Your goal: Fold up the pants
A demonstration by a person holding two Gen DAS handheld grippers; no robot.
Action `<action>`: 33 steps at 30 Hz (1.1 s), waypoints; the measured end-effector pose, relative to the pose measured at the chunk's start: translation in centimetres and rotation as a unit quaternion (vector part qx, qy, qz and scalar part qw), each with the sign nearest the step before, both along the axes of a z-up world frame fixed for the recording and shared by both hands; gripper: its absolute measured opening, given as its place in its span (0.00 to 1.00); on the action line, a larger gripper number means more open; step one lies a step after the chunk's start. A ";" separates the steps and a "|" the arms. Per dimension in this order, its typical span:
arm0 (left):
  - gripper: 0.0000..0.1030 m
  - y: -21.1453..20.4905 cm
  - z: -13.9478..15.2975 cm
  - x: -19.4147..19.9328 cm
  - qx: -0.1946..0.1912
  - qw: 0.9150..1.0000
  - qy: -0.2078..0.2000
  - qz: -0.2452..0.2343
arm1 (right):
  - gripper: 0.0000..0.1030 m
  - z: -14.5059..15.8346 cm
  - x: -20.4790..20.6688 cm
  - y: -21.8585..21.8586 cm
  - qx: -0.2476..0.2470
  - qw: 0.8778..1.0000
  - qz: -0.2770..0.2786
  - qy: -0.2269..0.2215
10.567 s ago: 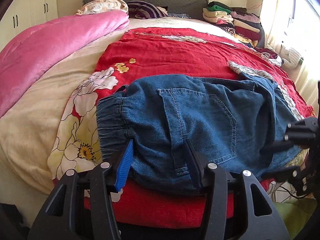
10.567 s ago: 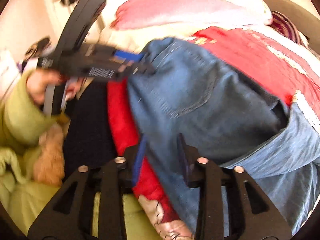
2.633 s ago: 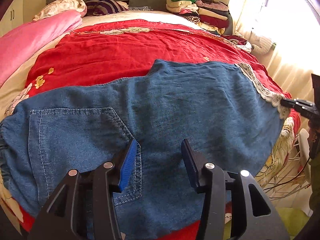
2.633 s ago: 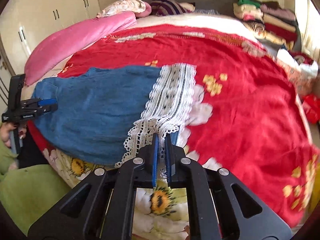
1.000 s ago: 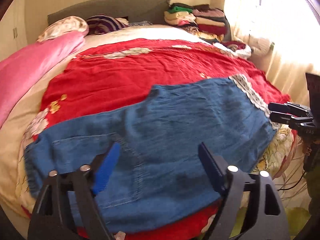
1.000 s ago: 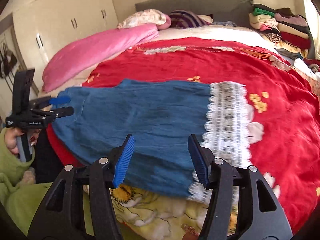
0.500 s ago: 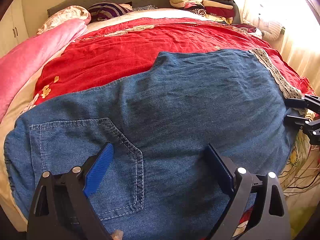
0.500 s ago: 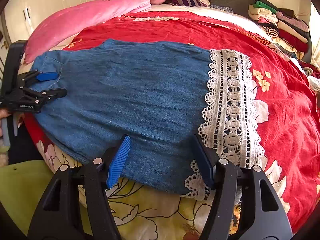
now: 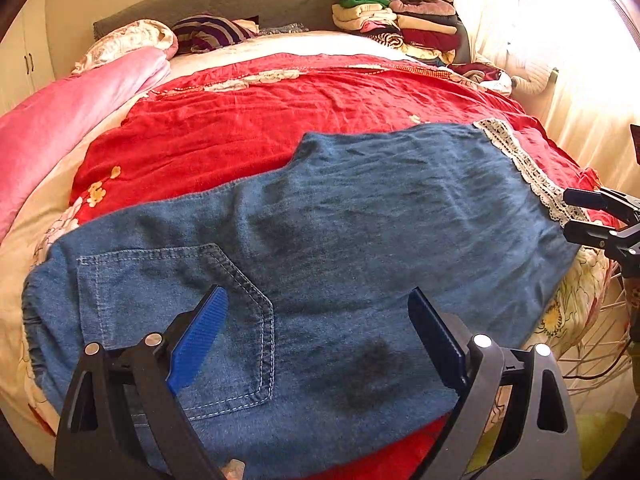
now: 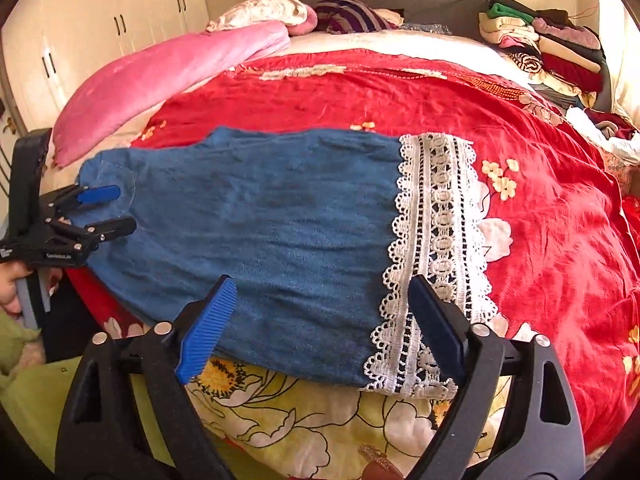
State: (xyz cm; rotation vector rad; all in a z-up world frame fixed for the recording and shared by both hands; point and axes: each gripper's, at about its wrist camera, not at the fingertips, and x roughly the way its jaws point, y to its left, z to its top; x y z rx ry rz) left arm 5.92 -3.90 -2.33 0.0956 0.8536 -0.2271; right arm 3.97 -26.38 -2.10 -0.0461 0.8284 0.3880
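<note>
pants (image 9: 360, 240): flat across near edge of bed (image 9: 280, 120), on the bedspread (image 9: 248, 128)
lace hem (image 10: 440, 240): right end
folded clothes (image 9: 400, 20): far right corner
pillows (image 9: 168, 36): far left, before the headboard (image 9: 240, 0)

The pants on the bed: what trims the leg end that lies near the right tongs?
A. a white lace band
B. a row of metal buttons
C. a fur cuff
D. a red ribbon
A: in the right wrist view the pants end in a white lace band that lies flat on the red bedspread.
</note>
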 end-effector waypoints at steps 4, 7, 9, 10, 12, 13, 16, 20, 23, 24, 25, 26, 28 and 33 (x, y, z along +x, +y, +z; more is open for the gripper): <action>0.96 0.1 0.6 -0.3 -0.002 1.000 -0.006 0.003 | 0.84 0.7 -0.2 0.2 -0.001 1.000 -0.002 -0.012; 0.96 0.1 1.1 -0.4 -0.004 1.000 -0.010 0.003 | 0.86 1.2 -0.4 -0.1 0.001 1.000 -0.005 -0.019; 0.96 0.2 1.3 -0.5 -0.006 1.000 -0.012 0.004 | 0.87 1.5 -0.4 -0.2 0.002 1.000 -0.007 -0.023; 0.96 0.2 1.4 -0.5 -0.007 1.000 -0.013 0.004 | 0.87 1.5 -0.4 -0.3 0.002 1.000 -0.008 -0.024; 0.96 0.2 1.6 -0.7 -0.008 1.000 -0.014 0.004 | 0.88 1.8 -0.5 -0.5 0.005 1.000 -0.011 -0.028; 0.96 0.1 1.8 -0.7 -0.008 1.000 -0.016 0.003 | 0.89 1.9 -0.5 -0.7 0.007 0.999 -0.013 -0.031; 0.96 -0.1 2.2 -0.9 -0.009 1.000 -0.021 0.001 | 0.90 2.3 -0.7 -1.2 0.009 0.999 -0.020 -0.038; 0.96 -0.4 2.7 -1.1 -0.010 1.000 -0.026 -0.003 | 0.90 2.5 -0.8 -1.7 0.012 0.999 -0.029 -0.043; 0.96 -0.6 2.9 -1.2 -0.011 1.000 -0.027 -0.007 | 0.91 2.6 -0.8 -2.2 0.015 0.998 -0.036 -0.045; 0.96 -0.7 2.9 -1.2 -0.012 1.000 -0.027 -0.008 | 0.91 2.6 -0.9 -2.4 0.016 0.998 -0.038 -0.045; 0.96 -0.8 3.0 -1.2 -0.013 0.999 -0.028 -0.009 | 0.91 2.6 -0.9 -2.5 0.016 0.998 -0.041 -0.046; 0.96 -1.0 3.1 -1.2 -0.014 0.999 -0.028 -0.011 | 0.91 2.6 -0.9 -2.7 0.016 0.998 -0.043 -0.047; 0.96 -1.2 3.1 -1.0 -0.015 0.999 -0.028 -0.014 | 0.91 2.7 -0.9 -3.0 0.016 0.998 -0.046 -0.048; 0.96 -2.4 3.3 -0.3 -0.015 0.999 -0.026 -0.030 | 0.91 2.6 -1.0 -3.7 0.015 0.997 -0.059 -0.048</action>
